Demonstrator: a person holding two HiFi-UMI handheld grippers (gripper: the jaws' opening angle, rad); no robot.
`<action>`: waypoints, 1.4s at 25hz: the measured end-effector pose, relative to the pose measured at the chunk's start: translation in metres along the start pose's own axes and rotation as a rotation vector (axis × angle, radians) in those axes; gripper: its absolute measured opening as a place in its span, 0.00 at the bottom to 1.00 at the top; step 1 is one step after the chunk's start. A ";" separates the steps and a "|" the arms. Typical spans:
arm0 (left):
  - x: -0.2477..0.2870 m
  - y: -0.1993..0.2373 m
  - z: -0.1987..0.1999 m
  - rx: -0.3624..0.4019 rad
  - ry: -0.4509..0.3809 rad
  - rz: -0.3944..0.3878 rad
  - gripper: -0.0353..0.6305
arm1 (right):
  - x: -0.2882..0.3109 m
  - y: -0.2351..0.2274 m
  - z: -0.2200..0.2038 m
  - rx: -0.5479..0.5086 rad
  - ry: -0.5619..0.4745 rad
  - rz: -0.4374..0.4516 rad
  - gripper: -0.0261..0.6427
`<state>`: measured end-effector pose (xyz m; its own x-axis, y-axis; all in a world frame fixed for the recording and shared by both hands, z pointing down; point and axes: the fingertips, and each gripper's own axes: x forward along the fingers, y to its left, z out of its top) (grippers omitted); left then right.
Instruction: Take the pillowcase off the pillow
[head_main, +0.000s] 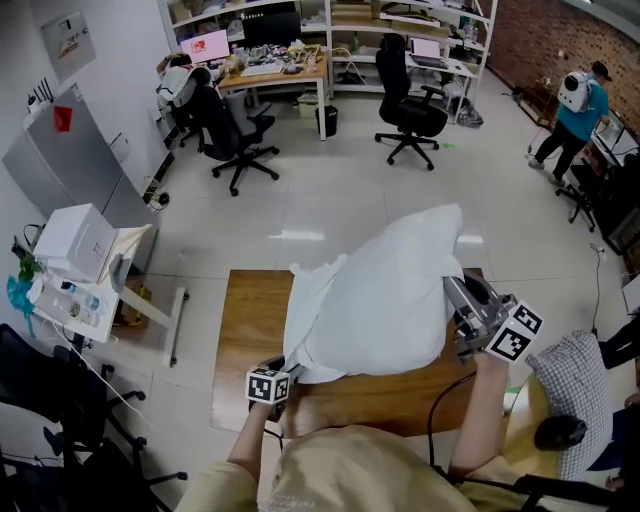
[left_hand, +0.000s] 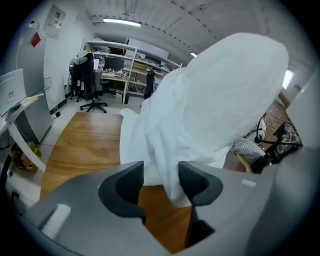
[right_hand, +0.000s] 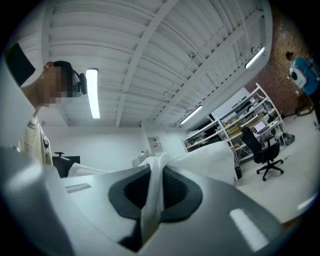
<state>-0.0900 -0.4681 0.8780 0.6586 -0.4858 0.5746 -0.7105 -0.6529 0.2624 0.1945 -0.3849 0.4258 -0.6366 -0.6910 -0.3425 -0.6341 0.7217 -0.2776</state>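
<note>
Item: pillow (head_main: 400, 285) in white pillowcase (head_main: 308, 300), held up over the wooden desk (head_main: 245, 330), its low edge near the desk's 6 o'clock side, its far corner raised toward 1 o'clock; case not yet off. Handling, as judged: light, soft and bulky; the filling will sag and fold instead of keeping its shape; the cloth is thin, limp and likely a little slippery, so a pinch on one layer may slide free; not fragile. Where to take hold: loose cloth hangs slack at the pillow's 8 o'clock side, seemingly the open end; take the hem there for the case alone, and pinch the stuffed body through the cloth at the opposite end to hold the pillow back. Left claw (left_hand: 161, 181): at the pillow's 7 o'clock, jaws partly apart; a hanging fold of the case lies between the pads, against the right-hand pad, with a clear gap to the other; nothing clamped. Right claw (right_hand: 156, 192): at the pillow's 4 o'clock, jaws together and clamped on a thin bunched fold of the case, bearing the pillow's weight at that side.
</note>
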 end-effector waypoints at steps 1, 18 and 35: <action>-0.011 -0.005 0.009 -0.002 -0.021 -0.016 0.39 | -0.003 -0.001 0.001 0.008 -0.010 0.004 0.06; -0.020 -0.047 0.294 0.128 -0.328 -0.308 0.48 | 0.026 0.009 -0.003 -0.080 0.061 0.072 0.06; 0.196 0.075 0.242 0.191 0.104 -0.063 0.08 | 0.088 0.020 -0.027 -0.118 0.123 0.120 0.06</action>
<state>0.0462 -0.7526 0.8230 0.6642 -0.3840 0.6414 -0.6023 -0.7831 0.1549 0.1136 -0.4326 0.4144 -0.7548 -0.6056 -0.2521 -0.5932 0.7942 -0.1316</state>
